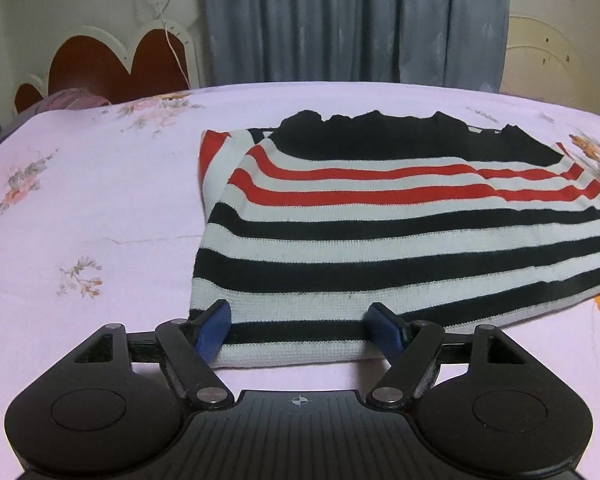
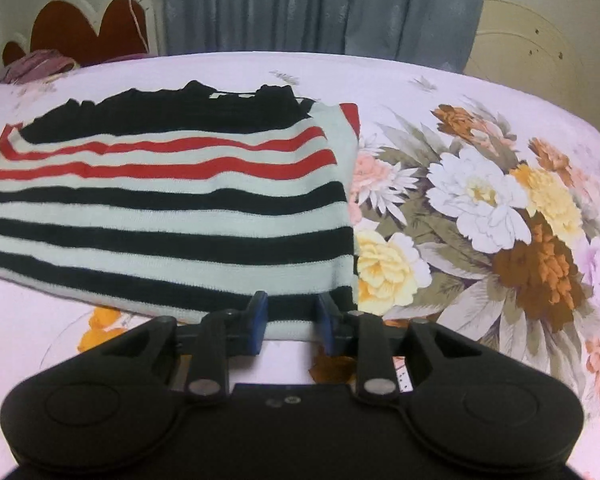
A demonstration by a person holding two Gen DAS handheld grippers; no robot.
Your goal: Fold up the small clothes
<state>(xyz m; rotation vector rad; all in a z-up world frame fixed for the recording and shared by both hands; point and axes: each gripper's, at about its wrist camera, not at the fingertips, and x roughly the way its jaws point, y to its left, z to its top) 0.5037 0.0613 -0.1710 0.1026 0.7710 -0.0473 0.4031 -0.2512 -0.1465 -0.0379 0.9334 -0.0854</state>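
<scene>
While the left gripper (image 1: 300, 330) gapes, both straddle the sweater (image 1: 380, 220) hem

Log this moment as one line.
left gripper: open, straddling sweater hem | right gripper: straddling hem corner, grip unclear | bedsheet

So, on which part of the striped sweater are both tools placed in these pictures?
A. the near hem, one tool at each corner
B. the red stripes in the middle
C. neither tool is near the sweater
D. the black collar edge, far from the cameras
A: the left tool straddles the near hem of the striped sweater at one corner, the right tool at the other.
</scene>
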